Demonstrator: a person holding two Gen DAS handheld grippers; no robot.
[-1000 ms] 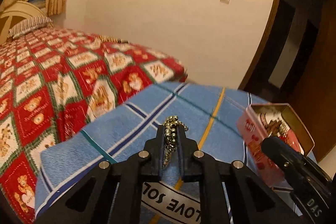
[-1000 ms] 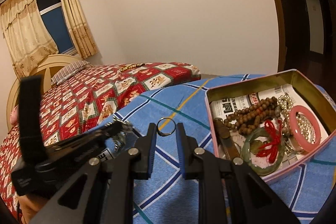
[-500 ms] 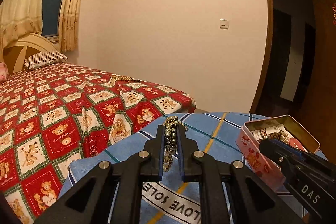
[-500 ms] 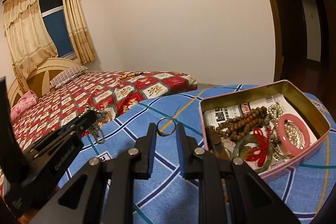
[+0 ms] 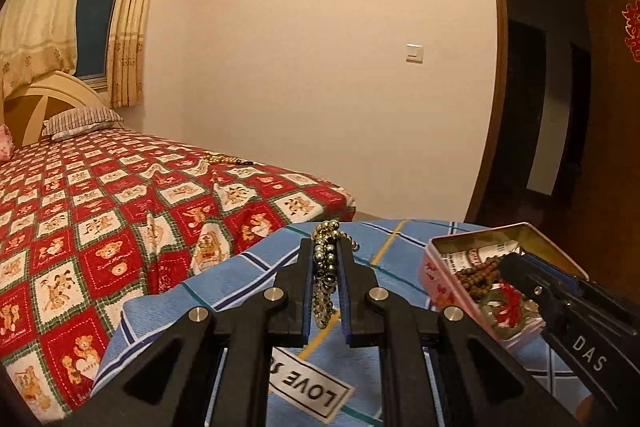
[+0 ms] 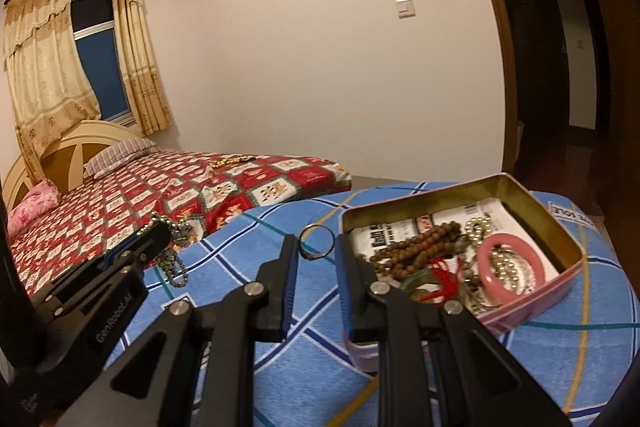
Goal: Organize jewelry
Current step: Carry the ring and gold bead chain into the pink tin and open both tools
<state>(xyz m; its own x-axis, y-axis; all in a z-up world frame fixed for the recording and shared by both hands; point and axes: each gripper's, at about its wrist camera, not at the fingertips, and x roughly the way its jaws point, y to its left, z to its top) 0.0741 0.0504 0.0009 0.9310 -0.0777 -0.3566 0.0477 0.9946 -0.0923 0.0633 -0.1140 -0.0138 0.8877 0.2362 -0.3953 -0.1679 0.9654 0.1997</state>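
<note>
My left gripper (image 5: 326, 247) is shut on a bundle of gold-coloured bead chain (image 5: 325, 267), held in the air above the blue checked cloth (image 5: 224, 275); the chain (image 6: 172, 259) hangs from it in the right wrist view. My right gripper (image 6: 318, 247) is shut on a thin metal ring (image 6: 317, 247), pinched at its left and right sides, just left of the pink tin (image 6: 556, 283). The tin (image 5: 436, 267) holds brown wooden beads (image 6: 416, 247), a pink bangle (image 6: 512, 263), a green bangle with red thread and silver bead chains.
A bed with a red patterned bear cover (image 5: 100, 211) lies to the left, with more beads (image 5: 224, 159) on it. A white label reading LOVE SOLE (image 5: 308, 387) is sewn on the cloth. A dark doorway (image 5: 540, 107) is at the right.
Both grippers have risen with their loads and tilted up, so more of the room shows. The right gripper with the ring has come closer to the tin's left wall.
</note>
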